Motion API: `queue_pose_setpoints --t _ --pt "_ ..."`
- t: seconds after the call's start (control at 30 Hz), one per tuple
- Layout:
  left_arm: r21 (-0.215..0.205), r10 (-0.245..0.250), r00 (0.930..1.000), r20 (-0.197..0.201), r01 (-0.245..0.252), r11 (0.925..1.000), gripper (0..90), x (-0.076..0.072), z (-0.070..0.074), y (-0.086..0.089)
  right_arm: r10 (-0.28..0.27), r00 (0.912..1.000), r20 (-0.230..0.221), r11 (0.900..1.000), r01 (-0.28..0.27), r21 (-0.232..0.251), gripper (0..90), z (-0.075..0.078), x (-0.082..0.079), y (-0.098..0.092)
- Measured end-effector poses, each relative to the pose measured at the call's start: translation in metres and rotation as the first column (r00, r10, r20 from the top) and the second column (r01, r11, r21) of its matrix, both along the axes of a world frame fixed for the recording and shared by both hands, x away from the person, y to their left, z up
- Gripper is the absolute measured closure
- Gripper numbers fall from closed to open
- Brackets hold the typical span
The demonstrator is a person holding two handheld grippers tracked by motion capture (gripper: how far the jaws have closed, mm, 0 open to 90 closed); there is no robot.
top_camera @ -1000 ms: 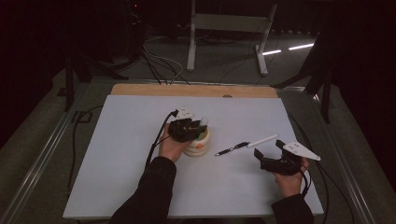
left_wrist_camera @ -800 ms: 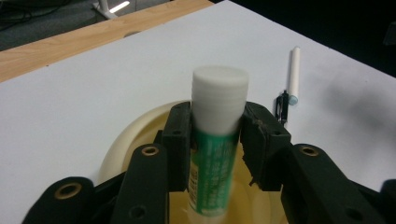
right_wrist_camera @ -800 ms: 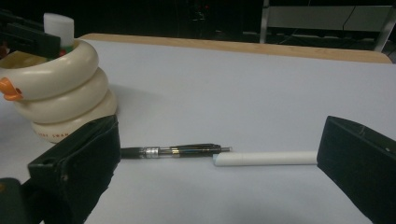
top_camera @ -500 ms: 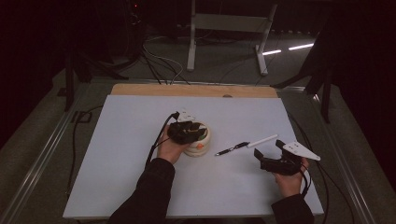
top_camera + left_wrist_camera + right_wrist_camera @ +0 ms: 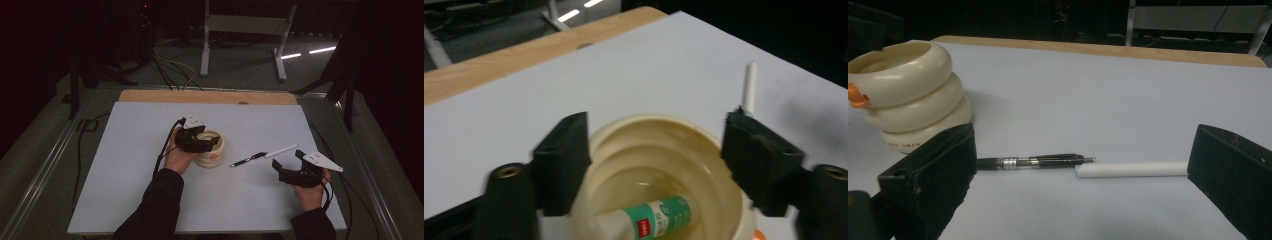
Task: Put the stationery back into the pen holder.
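Hovering right over the cream, ring-stacked plastic pot (image 5: 212, 150), the left gripper (image 5: 659, 165) has just been opening its jaws, and they now stand apart on either side of the pot's mouth, pads clear of the rim. Nothing is pinched between them. Straight below them, down inside the pot, lies a white tube with a green and red label (image 5: 651, 222), leaning across the bottom: that one looks delivered, so I'd call the first drop done.

Over to the right gripper (image 5: 1083, 175), resting low on the white table sheet (image 5: 130, 200) with its jaws spread wide and empty. Just ahead of them, lying end to end between the two jaws in the right gripper view, are a black and silver click pen (image 5: 1035, 161) and a plain white stick (image 5: 1133, 169), the pen toward the left jaw, the stick running up against the right one. Both lie flat on the sheet, untouched. The pot stands beyond the left jaw, well apart from the pen.

My read: one item in, two left out. What remains is to pick up the pen and the stick in turn and carry each to the pot.
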State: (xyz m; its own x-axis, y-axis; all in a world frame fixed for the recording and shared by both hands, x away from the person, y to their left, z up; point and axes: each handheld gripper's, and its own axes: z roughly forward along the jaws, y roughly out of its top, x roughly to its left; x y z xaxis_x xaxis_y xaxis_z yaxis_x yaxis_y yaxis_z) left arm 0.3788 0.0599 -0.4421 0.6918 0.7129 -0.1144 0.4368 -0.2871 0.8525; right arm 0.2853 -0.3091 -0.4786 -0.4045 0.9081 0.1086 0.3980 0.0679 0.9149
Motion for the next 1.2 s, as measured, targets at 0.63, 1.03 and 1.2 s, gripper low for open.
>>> queue_pose_setpoints --t 0.63,1.03,1.2 --pt "-0.034 0.043 0.998 0.047 -0.041 0.9986 1.1 -0.005 0.01 0.034 -0.002 1.0 -0.001 1.0 0.002 0.001 0.0 0.0 0.0 -0.001" --pt "-0.071 0.092 0.9937 0.064 -0.088 0.9936 0.1 -0.018 0.013 0.07 -0.004 1.0 0.0 1.0 0.004 0.002 0.0 0.0 0.0 -0.001" --pt "-0.05 0.112 0.9909 0.075 -0.108 0.9929 0.1 -0.026 0.01 0.088 -0.005 1.0 0.0 1.0 0.005 0.003 0.0 0.0 0.0 -0.001"
